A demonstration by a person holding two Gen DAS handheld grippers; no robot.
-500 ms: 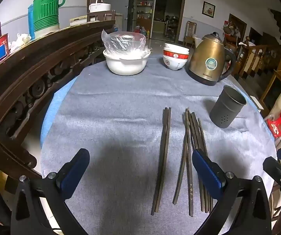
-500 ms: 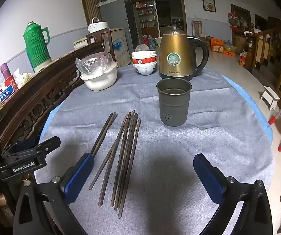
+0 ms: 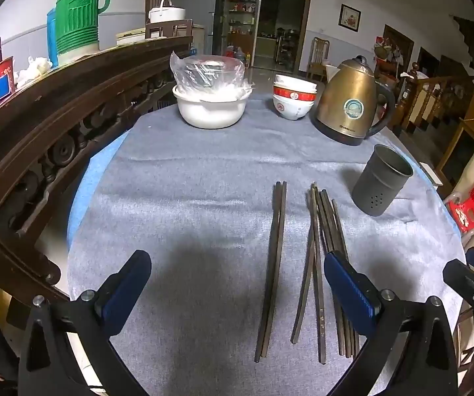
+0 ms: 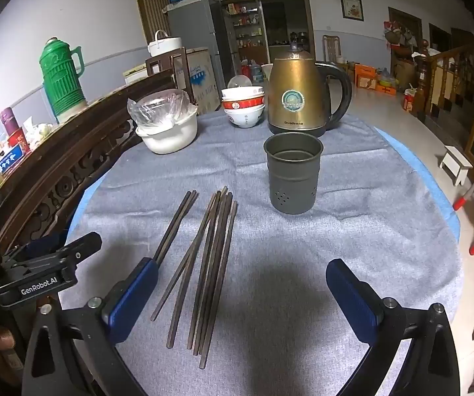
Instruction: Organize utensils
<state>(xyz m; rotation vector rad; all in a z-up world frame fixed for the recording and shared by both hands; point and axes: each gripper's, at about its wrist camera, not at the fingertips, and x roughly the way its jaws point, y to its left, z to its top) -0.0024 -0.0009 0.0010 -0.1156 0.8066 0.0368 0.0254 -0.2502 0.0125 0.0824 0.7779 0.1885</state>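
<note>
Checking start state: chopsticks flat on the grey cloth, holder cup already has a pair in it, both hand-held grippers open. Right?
Not quite: the holder cup is empty, as the right wrist view shows. The chopsticks lie flat on the grey cloth, and both hand-held grippers are open.

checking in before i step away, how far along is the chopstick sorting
Nothing looks done: the grey holder stands empty. Nothing is in hand; the left claw and right claw are open. Left: the pair and the loose bunch lie on the cloth.

chopsticks [image 3: 334, 244] — near ends behind finger
</note>
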